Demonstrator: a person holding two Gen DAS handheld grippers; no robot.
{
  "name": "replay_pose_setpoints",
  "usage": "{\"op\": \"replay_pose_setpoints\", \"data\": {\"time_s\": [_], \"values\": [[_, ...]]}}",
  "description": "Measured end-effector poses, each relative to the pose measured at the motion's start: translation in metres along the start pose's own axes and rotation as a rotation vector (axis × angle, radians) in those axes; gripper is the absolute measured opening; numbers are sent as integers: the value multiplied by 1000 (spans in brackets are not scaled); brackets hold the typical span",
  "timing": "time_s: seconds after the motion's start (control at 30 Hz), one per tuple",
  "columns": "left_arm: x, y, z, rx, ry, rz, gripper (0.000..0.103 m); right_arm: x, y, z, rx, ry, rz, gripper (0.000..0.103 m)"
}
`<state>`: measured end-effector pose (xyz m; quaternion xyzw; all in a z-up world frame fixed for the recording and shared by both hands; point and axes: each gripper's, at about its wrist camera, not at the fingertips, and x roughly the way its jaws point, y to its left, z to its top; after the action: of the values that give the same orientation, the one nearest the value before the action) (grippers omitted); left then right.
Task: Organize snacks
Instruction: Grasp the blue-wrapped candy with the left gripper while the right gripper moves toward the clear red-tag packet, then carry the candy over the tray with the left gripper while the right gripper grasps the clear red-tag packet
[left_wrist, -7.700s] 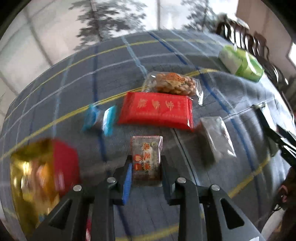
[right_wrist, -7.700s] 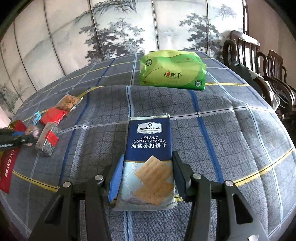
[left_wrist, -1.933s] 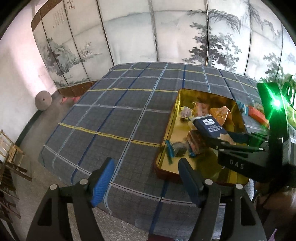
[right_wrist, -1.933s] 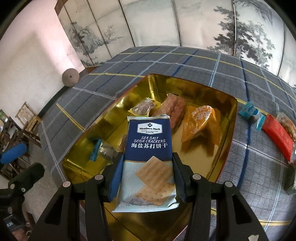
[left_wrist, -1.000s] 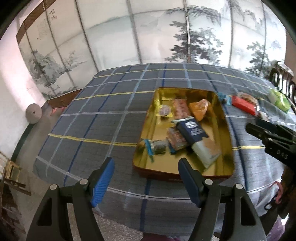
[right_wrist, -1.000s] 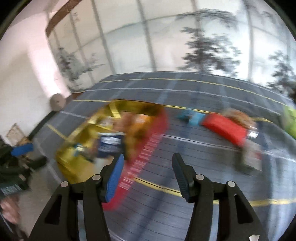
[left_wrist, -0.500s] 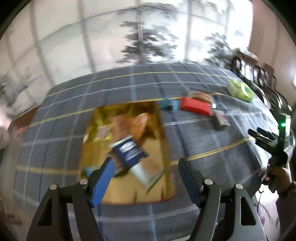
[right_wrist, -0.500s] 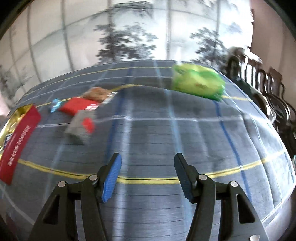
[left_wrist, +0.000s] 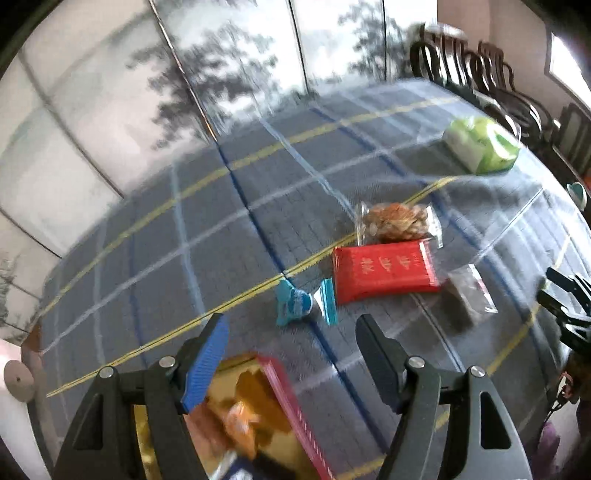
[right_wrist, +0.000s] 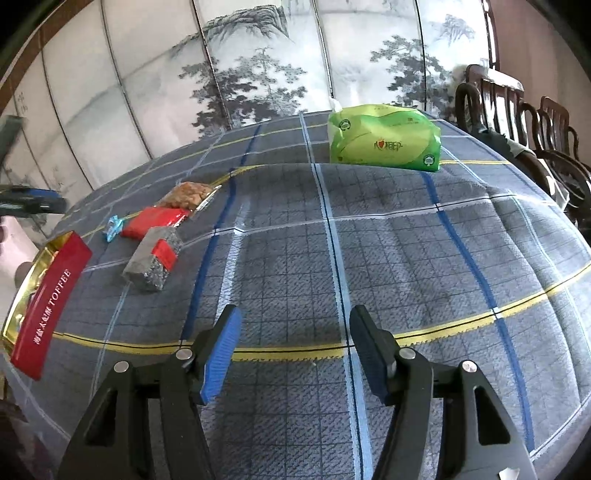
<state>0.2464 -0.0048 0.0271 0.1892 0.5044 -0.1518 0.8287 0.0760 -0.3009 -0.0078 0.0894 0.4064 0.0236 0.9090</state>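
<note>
My left gripper (left_wrist: 291, 354) is open and empty above the near corner of the red and gold toffee tin (left_wrist: 284, 391), which holds several snacks. Beyond it on the cloth lie a blue wrapped candy (left_wrist: 299, 304), a red packet (left_wrist: 384, 269), a clear bag of nuts (left_wrist: 395, 221) and a small silver packet (left_wrist: 469, 295). My right gripper (right_wrist: 293, 350) is open and empty over bare cloth. Its view shows the tin (right_wrist: 51, 291) at far left, the silver packet (right_wrist: 155, 258), red packet (right_wrist: 153, 225), blue candy (right_wrist: 114, 227) and nut bag (right_wrist: 188, 194).
A green tissue pack (right_wrist: 384, 142) lies at the table's far side, also in the left wrist view (left_wrist: 480, 147). Dark wooden chairs (right_wrist: 524, 118) stand at the right. A painted folding screen (right_wrist: 258, 62) stands behind the table. The right gripper shows at the left view's right edge (left_wrist: 569, 306).
The right gripper let go of the soda crackers in the tin and swung right over the cloth. The left gripper swung from the tin toward the loose snacks.
</note>
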Motion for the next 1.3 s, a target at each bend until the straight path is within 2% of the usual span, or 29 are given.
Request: {"op": "replay_pose_setpoints", "data": {"time_s": [0.07, 0.2, 0.6, 0.63, 0.67, 0.7, 0.77, 0.9, 1.07, 1.17, 1.3], "values": [[22, 4, 7, 4, 40, -25, 73, 1, 1, 0, -5, 10, 8, 59], [46, 12, 15, -12, 70, -85, 73, 2, 2, 0, -9, 15, 19, 59], [103, 8, 20, 21, 192, -100, 72, 4, 4, 1, -17, 24, 35, 65], [102, 11, 19, -6, 172, -122, 65, 3, 3, 1, -16, 24, 37, 65], [102, 16, 18, -38, 169, -172, 42, 4, 3, 1, -14, 23, 39, 66], [100, 17, 18, -58, 160, -161, 24, 4, 3, 1, -14, 24, 39, 66], [95, 17, 16, -84, 155, -76, 23, 5, 3, 1, -16, 26, 41, 67], [67, 9, 0, -166, 110, -33, 23, 5, 5, 1, -22, 29, 34, 67], [5, -19, -38, -247, 24, -105, 23, 6, 9, 4, -27, 52, 26, 68], [-23, -36, -62, -271, -3, -136, 23, 1, 23, 15, -13, 43, 113, 68], [-47, -44, -83, -303, -25, -143, 23, 6, 59, 37, -79, 39, 188, 68]]}}
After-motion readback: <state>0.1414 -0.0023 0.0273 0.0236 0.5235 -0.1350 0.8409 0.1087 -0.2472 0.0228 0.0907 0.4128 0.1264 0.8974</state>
